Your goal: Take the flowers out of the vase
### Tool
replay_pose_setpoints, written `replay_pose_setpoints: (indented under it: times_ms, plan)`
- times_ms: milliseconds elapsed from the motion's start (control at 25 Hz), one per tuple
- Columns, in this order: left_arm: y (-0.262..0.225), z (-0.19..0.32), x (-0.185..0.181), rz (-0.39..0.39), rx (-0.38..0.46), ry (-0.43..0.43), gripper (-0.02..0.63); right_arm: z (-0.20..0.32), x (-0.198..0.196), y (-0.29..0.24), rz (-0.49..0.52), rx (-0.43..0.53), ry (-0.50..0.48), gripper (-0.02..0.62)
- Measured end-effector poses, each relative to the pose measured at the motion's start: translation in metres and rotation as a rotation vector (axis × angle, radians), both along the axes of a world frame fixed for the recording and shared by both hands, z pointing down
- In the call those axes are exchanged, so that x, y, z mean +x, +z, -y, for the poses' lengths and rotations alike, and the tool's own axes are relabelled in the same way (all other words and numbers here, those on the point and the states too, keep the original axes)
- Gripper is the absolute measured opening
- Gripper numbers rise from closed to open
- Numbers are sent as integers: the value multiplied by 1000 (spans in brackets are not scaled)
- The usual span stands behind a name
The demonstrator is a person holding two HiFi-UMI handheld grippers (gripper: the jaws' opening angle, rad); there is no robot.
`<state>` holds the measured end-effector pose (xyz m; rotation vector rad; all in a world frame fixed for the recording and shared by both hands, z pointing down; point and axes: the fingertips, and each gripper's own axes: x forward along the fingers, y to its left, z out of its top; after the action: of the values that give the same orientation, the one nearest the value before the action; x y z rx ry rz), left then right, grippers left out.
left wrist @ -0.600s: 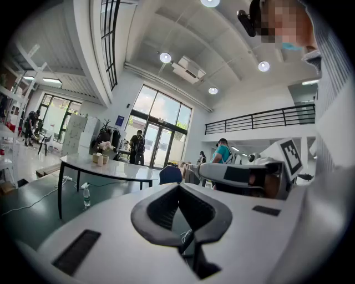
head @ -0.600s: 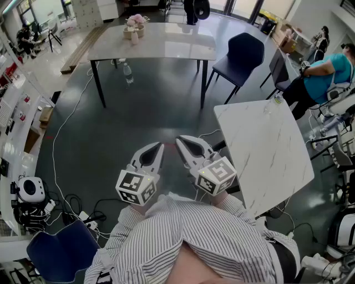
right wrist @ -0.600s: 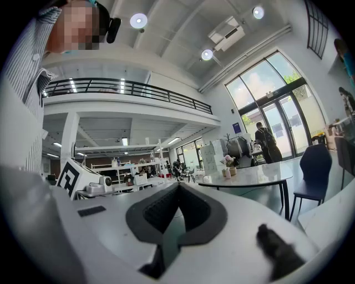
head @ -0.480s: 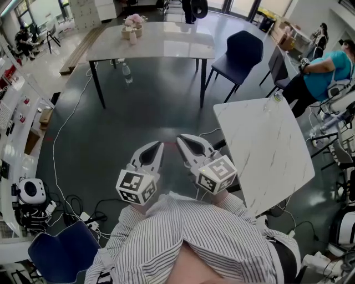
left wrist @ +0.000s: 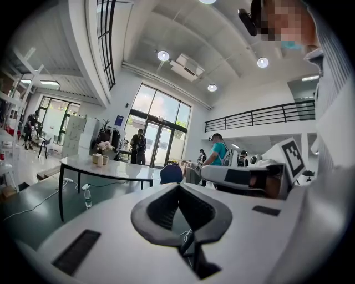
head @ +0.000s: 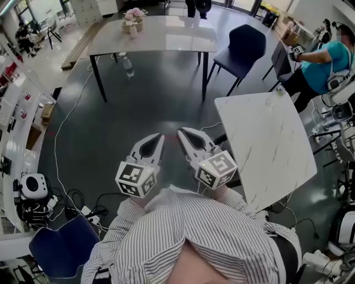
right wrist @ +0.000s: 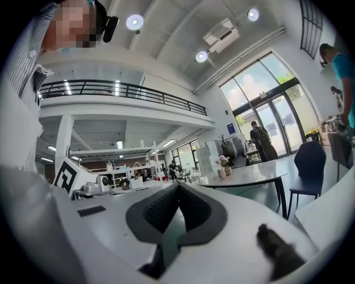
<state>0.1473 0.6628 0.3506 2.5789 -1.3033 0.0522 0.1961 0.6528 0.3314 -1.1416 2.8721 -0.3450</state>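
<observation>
Pink blossoms, the small bunch of flowers [head: 134,11] you are after, are sitting in a little pale vase [head: 133,30] near the far end of the long pale stone-topped table on black legs [head: 166,39]. That table is standing well apart from you across the open dark floor. From here the containers are too small to tell exactly which one is holding the stems. You are holding the white left gripper [head: 159,136] and the white right gripper [head: 181,133] side by side just in front of your striped shirt, both pointing towards that table. Each gripper view is showing its dark pads meeting at the tip, so both pairs of jaws are pressed together with nothing between them. The same flowers are showing small and distant in the left gripper view [left wrist: 104,146] and in the right gripper view [right wrist: 223,161]. By my reading, nothing of the task is done yet: the flowers are sitting in the vase untouched. You are facing the whole job, namely crossing to the table, parting one pair of jaws, closing them on the stems and lifting the bunch clear of the vase.
</observation>
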Motion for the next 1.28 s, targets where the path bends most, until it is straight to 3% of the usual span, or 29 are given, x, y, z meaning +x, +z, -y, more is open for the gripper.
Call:
replay_pose_setpoints:
  times_ms: [120, 320, 520, 680, 800, 960, 1280]
  plan:
    - [-1, 4, 4, -34, 3, 13, 12, 3, 6, 5, 46, -30, 3, 15]
    - [1, 5, 13, -17, 22, -19, 12, -8, 5, 10, 36, -28, -41, 15]
    - [19, 0, 11, -83, -48, -120, 12, -14, 12, 30, 27, -83, -58, 15]
    - [26, 8, 3, -90, -63, -127, 12, -1, 6, 40, 28, -127, -64, 15]
    - [28, 23, -1, -110, -64, -117, 12, 8, -9, 44, 66, -155, -135, 15]
    - [32, 54, -10, -96, -56, -107, 12, 42, -23, 46, -3, -103, -119, 15]
    - [20, 149, -66, -103, -23, -108, 12, 142, -74, 35, -24, -61, -112, 15]
